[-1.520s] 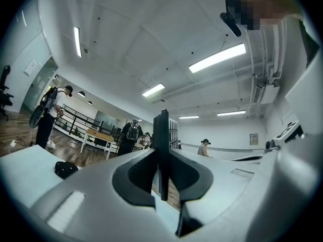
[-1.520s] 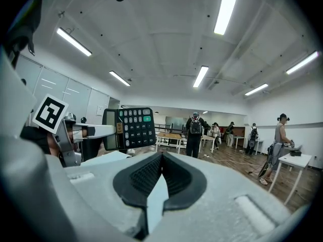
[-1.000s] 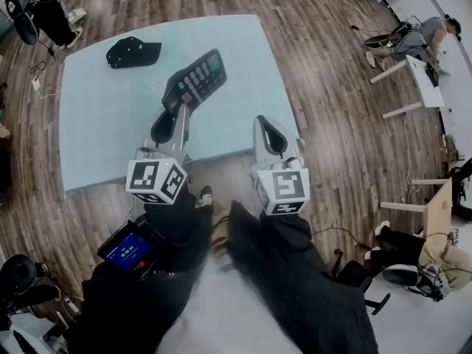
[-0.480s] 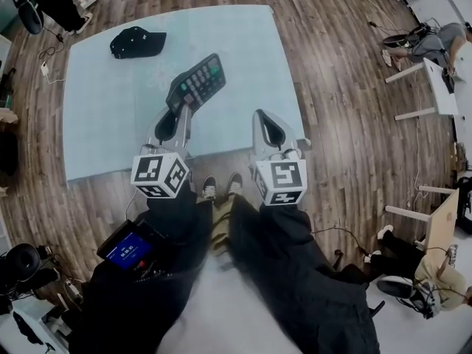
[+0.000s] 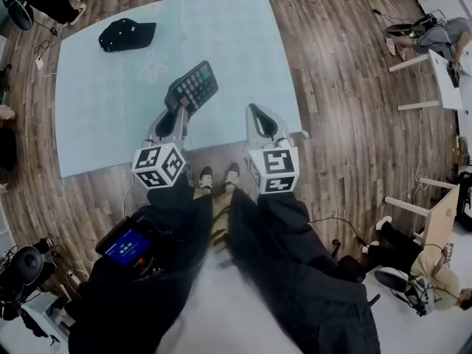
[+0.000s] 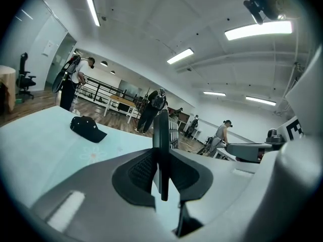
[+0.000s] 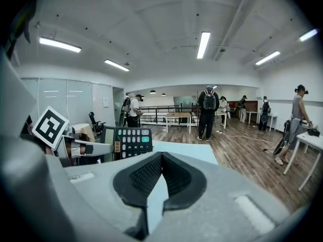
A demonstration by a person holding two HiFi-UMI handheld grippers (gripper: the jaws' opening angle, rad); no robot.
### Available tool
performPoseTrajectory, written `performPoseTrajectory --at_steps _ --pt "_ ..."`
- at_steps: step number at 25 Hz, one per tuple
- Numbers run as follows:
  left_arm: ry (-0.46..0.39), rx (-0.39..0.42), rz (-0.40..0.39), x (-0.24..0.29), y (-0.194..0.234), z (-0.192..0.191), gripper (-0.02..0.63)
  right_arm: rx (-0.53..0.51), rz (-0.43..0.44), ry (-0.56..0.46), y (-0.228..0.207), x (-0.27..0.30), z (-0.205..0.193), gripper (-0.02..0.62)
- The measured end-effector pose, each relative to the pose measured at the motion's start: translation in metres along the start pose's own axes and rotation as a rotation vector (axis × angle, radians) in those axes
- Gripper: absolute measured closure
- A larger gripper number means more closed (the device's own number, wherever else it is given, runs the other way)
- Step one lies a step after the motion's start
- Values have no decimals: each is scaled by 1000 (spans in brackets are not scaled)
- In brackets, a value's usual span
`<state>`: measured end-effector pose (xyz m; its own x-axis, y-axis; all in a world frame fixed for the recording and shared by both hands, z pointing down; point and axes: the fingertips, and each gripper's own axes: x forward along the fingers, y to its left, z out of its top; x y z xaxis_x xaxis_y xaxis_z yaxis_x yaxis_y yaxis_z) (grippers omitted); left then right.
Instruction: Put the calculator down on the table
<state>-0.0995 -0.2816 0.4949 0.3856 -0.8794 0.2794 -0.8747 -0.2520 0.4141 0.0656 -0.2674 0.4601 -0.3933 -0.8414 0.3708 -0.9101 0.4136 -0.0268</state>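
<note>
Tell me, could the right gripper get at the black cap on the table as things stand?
Probably not easily. The cap lies near the far left corner of the table, and the left gripper with the calculator stands between it and the right gripper, whose jaws are shut and empty.

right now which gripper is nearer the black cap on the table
Left. The black cap lies far left on the table; the left gripper, clamping the calculator, sits right of it, the right gripper further right.

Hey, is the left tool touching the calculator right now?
Touching. The left gripper view shows the calculator, seen edge-on, pinched between the jaws of the left tool with no gap on either side. The head view shows it sticking out beyond them.
</note>
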Motion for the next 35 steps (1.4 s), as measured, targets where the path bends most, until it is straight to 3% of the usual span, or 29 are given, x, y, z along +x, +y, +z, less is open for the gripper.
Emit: performPoseTrajectory --at_steps 19,26,33,35 --pt "281 -220 114 49 62 -135 546 24 93 190 -7 70 -69 600" --pt "340 -355 144 58 84 -172 546 29 111 239 -7 87 -87 599" --pt "386 -573 150 66 99 -218 546 38 115 270 -10 92 -97 598" --pt "397 -603 167 64 103 -229 546 43 113 276 -11 90 -101 598"
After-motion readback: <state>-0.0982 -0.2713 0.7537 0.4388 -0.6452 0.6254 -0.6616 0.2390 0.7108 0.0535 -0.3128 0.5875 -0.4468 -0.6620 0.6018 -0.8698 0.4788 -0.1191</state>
